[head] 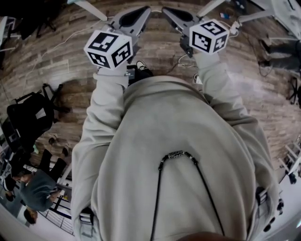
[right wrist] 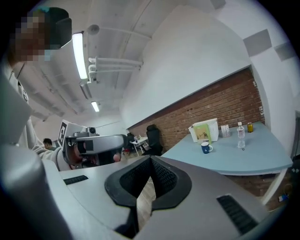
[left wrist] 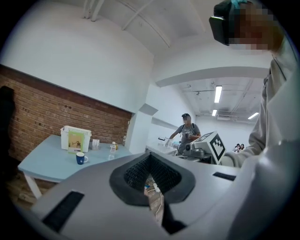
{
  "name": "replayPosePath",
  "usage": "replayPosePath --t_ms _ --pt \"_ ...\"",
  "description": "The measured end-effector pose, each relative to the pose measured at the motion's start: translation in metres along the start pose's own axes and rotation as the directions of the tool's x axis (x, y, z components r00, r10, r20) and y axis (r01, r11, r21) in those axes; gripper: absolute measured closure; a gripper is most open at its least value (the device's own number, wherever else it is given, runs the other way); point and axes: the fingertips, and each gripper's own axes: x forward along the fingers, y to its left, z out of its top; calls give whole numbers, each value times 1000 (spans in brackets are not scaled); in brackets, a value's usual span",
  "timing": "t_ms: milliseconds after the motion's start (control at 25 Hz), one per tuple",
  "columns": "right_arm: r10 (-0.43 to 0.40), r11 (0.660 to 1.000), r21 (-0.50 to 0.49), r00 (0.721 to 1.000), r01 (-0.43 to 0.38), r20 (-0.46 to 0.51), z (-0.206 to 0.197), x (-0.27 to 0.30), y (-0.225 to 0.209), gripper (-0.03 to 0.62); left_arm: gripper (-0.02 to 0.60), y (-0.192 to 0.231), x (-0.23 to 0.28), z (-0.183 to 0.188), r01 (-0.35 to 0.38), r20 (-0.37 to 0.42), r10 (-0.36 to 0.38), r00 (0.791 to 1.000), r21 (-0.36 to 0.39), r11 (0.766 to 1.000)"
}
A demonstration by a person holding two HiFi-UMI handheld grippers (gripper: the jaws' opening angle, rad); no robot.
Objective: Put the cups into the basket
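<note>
Both my grippers are at chest height over the wooden floor. The left gripper and right gripper each have their jaws closed tip to tip with nothing between them. The work is well apart from me. On the table I can see just one cup, dark blue, standing just in front of the white basket, which sits at the far edge by the brick wall. A bottle stands to the cup's right.

Arriving with the jaws shut is the main risk, I think. A closed tip would shove the cup into the basket or over the near edge, so I must open wide before I get close. A pinch on the rim alone could let it swing and slip. Reaching from the right could catch the bottle. The green card leaning on the basket's front might get knocked when I lift over the wall.

The cup stands upright, long axis vertical, mouth up, with its handle sticking out to the right.
</note>
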Motion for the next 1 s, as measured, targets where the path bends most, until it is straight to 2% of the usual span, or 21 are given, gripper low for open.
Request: replayPosePath --t_ms 160,440,600,1000 --pt "1 1000 -19 999 -2 -42 7 46 -4 583 585 46 3 5 4 -6 -4 1000 24 1000" --pt "1 1000 -27 996 -3 -87 16 100 -8 583 586 102 6 -1 66 -14 -67 998 -43 997" --pt "-34 999 -3 994 34 -107 11 117 -20 583 586 132 4 1 54 -10 -54 998 -61 997" --pt "30 1000 7 992 -30 -120 21 170 -37 583 586 177 15 9 17 -8 -18 1000 -85 996"
